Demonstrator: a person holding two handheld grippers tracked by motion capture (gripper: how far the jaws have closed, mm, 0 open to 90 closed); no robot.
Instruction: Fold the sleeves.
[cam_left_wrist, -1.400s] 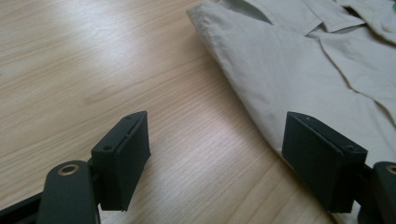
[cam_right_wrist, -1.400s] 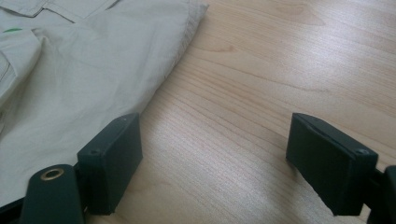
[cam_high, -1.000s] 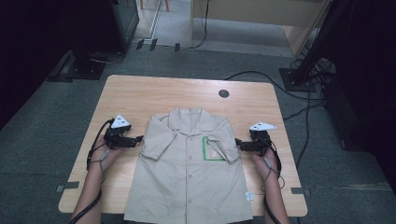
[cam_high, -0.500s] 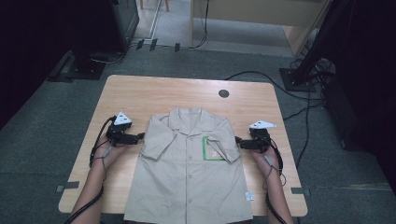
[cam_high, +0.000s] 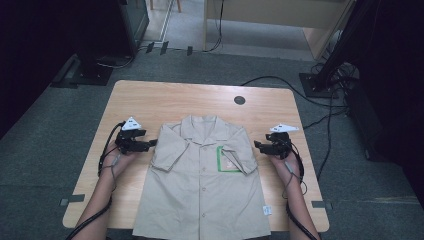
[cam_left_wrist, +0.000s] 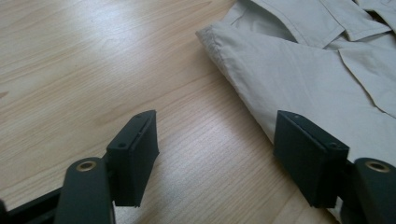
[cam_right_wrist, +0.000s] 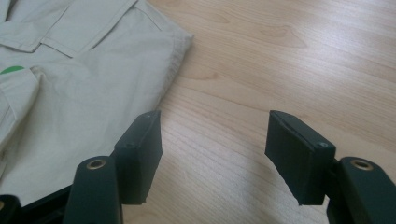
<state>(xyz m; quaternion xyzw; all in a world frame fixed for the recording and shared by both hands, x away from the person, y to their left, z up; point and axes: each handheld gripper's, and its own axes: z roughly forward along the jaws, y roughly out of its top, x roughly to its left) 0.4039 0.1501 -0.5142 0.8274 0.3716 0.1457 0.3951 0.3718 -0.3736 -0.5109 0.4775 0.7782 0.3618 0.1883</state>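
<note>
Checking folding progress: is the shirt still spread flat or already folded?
Spread flat: the shirt lies face up, both short sleeves out, collar and hem unfolded.

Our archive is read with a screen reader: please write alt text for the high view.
A beige short-sleeved shirt lies flat, buttoned, on a wooden table. A person's hands hold the left gripper and right gripper at its sleeves, jaws pointing inward.

Shirt (cam_high: 202, 187) hem running off the picture's bottom edge, nearer the person than both tongs; tag (cam_high: 267, 210) print too small to be reading.
</note>
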